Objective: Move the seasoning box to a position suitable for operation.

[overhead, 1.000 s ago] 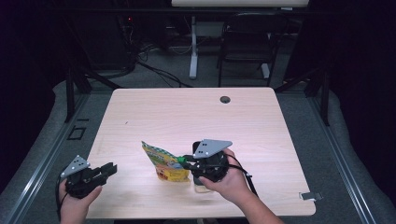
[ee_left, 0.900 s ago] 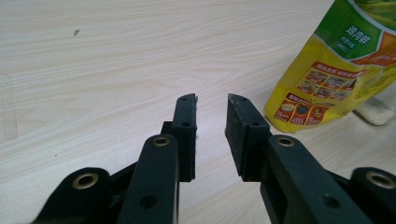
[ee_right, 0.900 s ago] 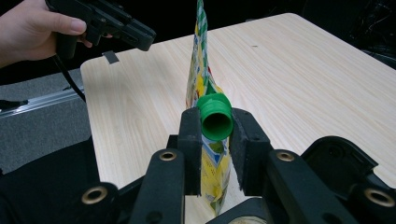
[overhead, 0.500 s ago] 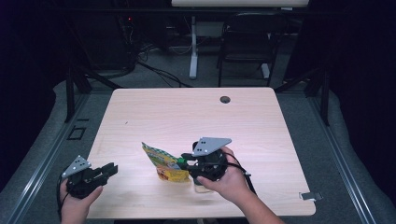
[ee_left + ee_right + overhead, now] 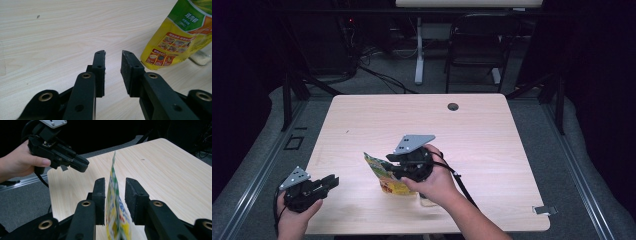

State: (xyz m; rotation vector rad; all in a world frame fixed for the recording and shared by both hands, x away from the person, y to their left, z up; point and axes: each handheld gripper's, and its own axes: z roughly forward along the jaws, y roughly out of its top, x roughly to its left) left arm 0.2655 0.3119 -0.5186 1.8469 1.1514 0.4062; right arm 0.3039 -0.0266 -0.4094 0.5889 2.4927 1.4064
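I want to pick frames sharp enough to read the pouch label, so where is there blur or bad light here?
Left gripper view: the yellow pouch is sharp and evenly lit, its print clear. Right gripper view: the pouch's lower part between the right tongs smears with blur; the background is black. High view: the table is bright, its surroundings dark, and the pouch too small to read.

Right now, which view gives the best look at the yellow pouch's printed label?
The left gripper view: the yellow pouch stands broadside there, with its green band and food pictures sharp. The right gripper view has it edge-on and blurred between that claw's open jaws. The high view shows it small, partly behind the right hand.
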